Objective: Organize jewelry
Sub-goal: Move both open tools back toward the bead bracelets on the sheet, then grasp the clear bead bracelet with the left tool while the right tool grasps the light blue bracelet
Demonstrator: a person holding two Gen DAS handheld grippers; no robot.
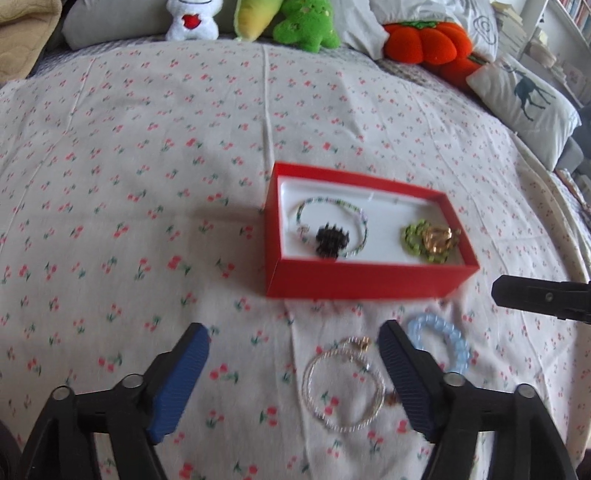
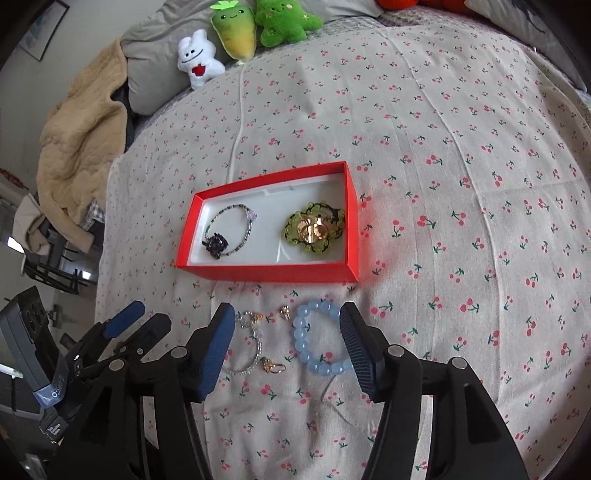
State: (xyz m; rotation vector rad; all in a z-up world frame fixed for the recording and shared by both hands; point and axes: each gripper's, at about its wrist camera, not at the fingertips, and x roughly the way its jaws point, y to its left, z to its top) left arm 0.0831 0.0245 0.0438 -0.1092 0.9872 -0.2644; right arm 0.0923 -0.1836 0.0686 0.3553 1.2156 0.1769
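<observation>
With both hand-held grippers spread wide and empty, the right hand-held gripper (image 2: 288, 345) straddling the blue bead bracelet (image 2: 318, 341) lying on the bed before the red box (image 2: 271, 273), we risk pinching sheet or snagging the silver bracelet (image 2: 251, 343) beside it.

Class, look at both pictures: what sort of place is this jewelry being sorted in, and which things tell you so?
Most likely a bedroom: the work surface is a bed with a cherry-print sheet, plush toys and pillows along its head, and a bookshelf beside it.

A home bedroom: a bed (image 2: 443, 147) in cherry-print sheet, plush toys (image 2: 280, 22), pillows (image 1: 524, 99), a crumpled blanket (image 2: 81, 147).
</observation>
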